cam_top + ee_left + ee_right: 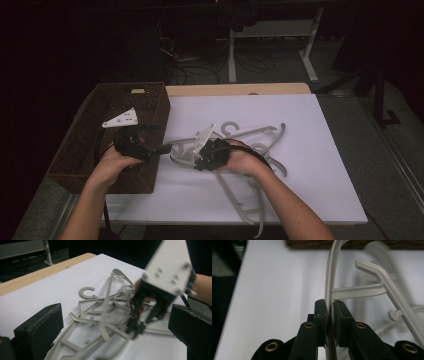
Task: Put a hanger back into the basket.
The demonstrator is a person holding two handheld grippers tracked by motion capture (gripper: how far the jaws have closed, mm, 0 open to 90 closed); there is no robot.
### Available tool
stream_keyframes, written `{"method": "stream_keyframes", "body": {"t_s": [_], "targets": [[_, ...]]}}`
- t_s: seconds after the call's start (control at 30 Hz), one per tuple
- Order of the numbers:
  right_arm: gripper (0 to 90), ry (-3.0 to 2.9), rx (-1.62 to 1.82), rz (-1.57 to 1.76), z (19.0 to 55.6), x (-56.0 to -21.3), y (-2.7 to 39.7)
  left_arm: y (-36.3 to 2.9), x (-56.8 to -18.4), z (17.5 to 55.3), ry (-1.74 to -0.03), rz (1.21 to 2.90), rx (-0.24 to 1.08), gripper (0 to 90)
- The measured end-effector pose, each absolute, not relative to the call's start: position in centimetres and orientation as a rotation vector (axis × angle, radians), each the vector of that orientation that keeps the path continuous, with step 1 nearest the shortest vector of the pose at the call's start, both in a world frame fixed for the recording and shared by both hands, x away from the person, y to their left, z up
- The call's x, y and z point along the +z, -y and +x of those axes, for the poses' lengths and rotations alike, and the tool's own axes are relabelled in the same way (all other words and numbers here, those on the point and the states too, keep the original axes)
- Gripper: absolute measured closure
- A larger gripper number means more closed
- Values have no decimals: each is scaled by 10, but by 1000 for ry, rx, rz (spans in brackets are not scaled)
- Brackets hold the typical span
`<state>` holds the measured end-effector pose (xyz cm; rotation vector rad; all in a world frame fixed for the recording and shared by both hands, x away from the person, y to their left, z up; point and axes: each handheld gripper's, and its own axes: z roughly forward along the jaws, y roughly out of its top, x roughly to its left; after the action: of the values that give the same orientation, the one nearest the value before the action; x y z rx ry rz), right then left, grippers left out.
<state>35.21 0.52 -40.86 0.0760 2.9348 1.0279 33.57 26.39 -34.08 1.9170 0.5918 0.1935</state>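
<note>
Several grey plastic hangers [260, 137] lie tangled in the middle of the white table top [310, 170]. My right gripper [200, 159] is at the left end of the pile, shut on the thin bar of one grey hanger [329, 277]. That bar runs up between its jaws toward the basket [362, 243]. My left gripper [162, 148] is held over the basket's right wall, pointing at the pile. In the left gripper view its jaws stand wide apart with nothing between them [115, 337]. Beyond them the right gripper [136, 331] lifts a blurred hanger [106, 312].
A dark brown wicker basket [75, 150] stands on the table's left side, its inside dark. A strip of bare wood [240, 89] shows at the table's far edge. One hanger [245, 210] reaches to the near edge. Cables and desk legs [232, 55] are on the floor behind.
</note>
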Motion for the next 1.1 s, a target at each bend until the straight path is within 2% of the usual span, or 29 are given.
{"method": "stream_keyframes", "body": {"t_s": [0.3,0.33,0.57,0.6,0.67,0.77,0.83,1.1], "targets": [[780,-3026,957,62,339,-435,-3,-260,-342,335,-591,1927,191,0],[697,-3025,973,92,340,-435,-1,-260,-342,336,-597,1930,193,0],[395,-2897,1102,336,341,-415,29,-255,-341,335,-635,1939,202,0],[395,-2897,1102,336,341,-415,29,-252,-341,335,-639,1946,204,0],[321,-2838,1116,458,342,-407,53,-242,-341,335,-648,1957,195,0],[278,-2799,1134,541,343,-404,70,-234,-340,335,-647,1967,188,15],[221,-2738,1159,681,345,-401,97,-224,-341,336,-651,1975,181,24],[167,-2537,1212,974,345,-398,165,-167,-358,348,-634,2103,149,162]]}}
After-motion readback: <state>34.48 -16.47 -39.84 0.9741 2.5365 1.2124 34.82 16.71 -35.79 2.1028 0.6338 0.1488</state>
